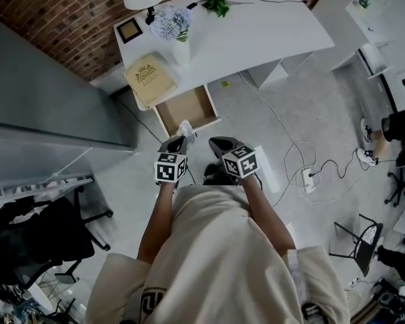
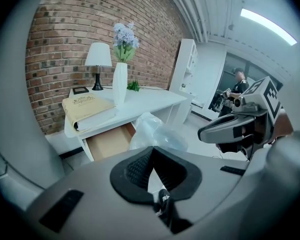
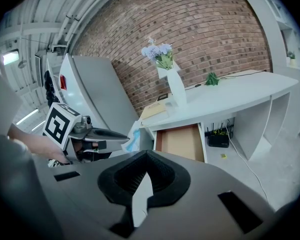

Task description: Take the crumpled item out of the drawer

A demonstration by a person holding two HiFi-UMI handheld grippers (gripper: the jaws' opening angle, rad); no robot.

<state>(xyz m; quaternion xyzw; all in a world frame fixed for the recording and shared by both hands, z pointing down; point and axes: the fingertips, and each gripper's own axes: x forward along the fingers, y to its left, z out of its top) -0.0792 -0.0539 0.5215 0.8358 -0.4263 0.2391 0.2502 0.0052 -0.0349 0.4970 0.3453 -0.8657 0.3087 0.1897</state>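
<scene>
Backed by a red brick wall [image 1: 54,19], the white tabletop [image 1: 256,32] has an open wood-lined drawer [image 1: 185,108] under its left end. A crumpled clear plastic bag [image 2: 152,132] is pinched in the closed left tool [image 1: 179,139], straight ahead of it over the drawer's front edge. The right tool [image 1: 217,143] is closed, empty and just beside it.

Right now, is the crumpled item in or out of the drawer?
Out: the left hand-held gripper holds the crumpled item short of the open drawer.
</scene>
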